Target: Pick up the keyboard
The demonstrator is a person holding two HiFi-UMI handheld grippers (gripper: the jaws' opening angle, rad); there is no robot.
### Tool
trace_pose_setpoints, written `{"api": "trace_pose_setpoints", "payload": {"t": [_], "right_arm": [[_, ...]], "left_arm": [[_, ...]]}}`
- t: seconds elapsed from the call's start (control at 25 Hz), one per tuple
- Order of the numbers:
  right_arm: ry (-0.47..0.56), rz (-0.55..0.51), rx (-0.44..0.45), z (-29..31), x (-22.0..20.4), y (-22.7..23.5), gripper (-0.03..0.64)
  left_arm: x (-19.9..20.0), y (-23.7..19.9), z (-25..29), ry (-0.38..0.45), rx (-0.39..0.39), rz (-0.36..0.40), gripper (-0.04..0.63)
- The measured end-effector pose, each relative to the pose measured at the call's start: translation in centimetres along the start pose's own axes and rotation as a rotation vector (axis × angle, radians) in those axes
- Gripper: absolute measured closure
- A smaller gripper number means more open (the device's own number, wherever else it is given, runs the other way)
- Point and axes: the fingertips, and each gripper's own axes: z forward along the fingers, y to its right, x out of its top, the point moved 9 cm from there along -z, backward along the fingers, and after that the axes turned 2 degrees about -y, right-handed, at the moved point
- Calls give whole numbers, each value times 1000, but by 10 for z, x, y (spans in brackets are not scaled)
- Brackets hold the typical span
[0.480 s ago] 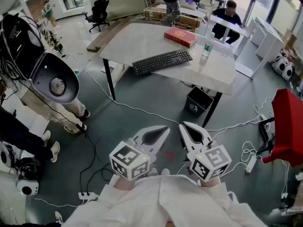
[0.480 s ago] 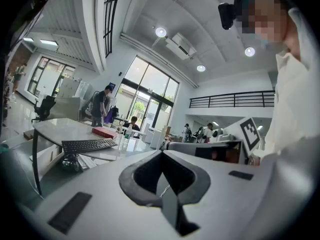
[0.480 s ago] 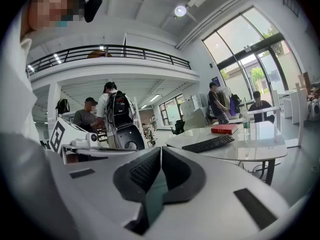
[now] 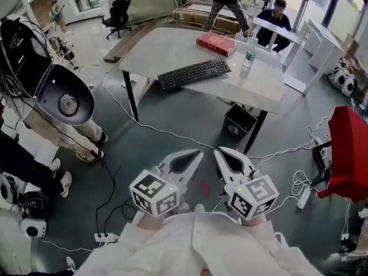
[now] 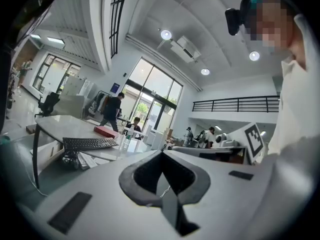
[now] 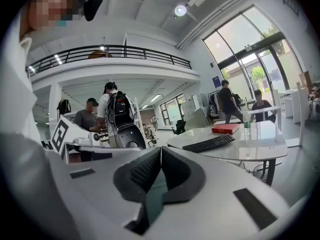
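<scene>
Approach step: your left gripper (image 4: 192, 156) and right gripper (image 4: 221, 152) are clenched empty, well apart from the keyboard (image 4: 194, 74) on the far table (image 4: 167, 48); close in and open up.

The pale worktop (image 4: 167, 48) ahead of me carries a black keyboard (image 4: 194, 74) near its front edge; behind that lies a red book (image 4: 217, 43); a clear bottle (image 4: 248, 58) stands upright to the right; a black bin (image 4: 239, 122) sits on the grey floor (image 4: 172, 125) beneath.

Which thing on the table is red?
The book, lying flat behind the keyboard. The keyboard is black and long, and the bottle is clear and stands upright.
</scene>
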Motion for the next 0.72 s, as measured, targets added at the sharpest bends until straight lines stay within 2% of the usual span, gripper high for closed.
{"api": "trace_pose_setpoints", "payload": {"t": [0.16, 0.24, 0.36, 0.72], "right_arm": [[10, 16, 16, -3, -3, 3, 584], [21, 56, 34, -5, -8, 4, 584], [6, 104, 52, -8, -18, 6, 583], [-30, 127, 62, -20, -36, 18, 583]], "left_arm": [[-5, 5, 2, -4, -17, -19, 581], [-9, 10, 4, -10, -25, -34, 581], [-15, 13, 11, -26, -15, -35, 581], [-40, 24, 18, -35, 29, -77, 581]]}}
